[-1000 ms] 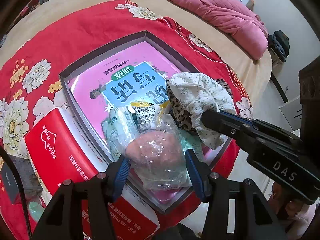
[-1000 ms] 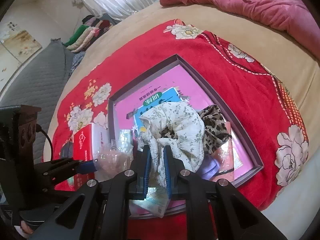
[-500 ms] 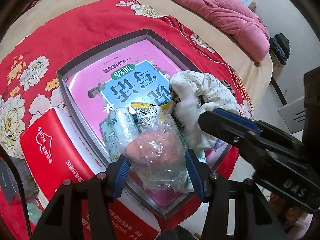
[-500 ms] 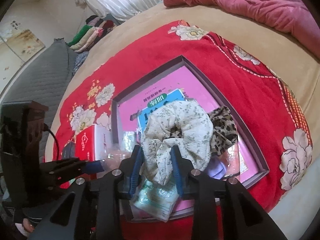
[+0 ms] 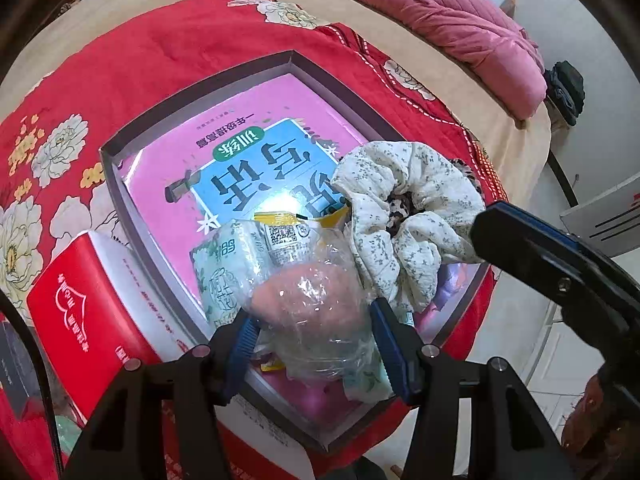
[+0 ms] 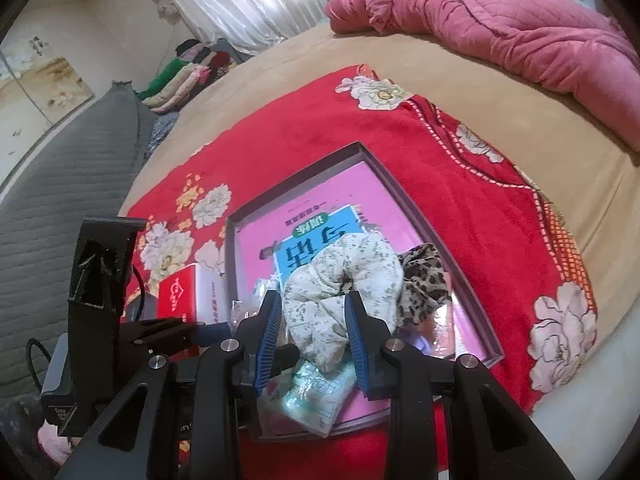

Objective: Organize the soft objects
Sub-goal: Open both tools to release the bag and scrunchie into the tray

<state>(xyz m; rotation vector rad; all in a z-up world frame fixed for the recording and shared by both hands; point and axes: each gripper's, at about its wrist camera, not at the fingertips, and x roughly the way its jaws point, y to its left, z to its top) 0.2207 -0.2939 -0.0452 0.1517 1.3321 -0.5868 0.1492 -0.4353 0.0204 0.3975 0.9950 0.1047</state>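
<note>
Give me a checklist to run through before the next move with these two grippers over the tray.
1. Right gripper let go of the floral scrunchie: ok, its jaws stand apart on either side of the cloth.
2. Scrunchie inside the tray: ok, it lies over the book and partly on the leopard scrunchie.
3. Left gripper holding the plastic bag: ok, both pads press its sides.
4. Bag over the tray: ok, it sits above the near corner.
5. Bag resting or lifted: cannot tell.
6. Room between the grippers: not ok, the right one reaches in close beside the bag.
</note>
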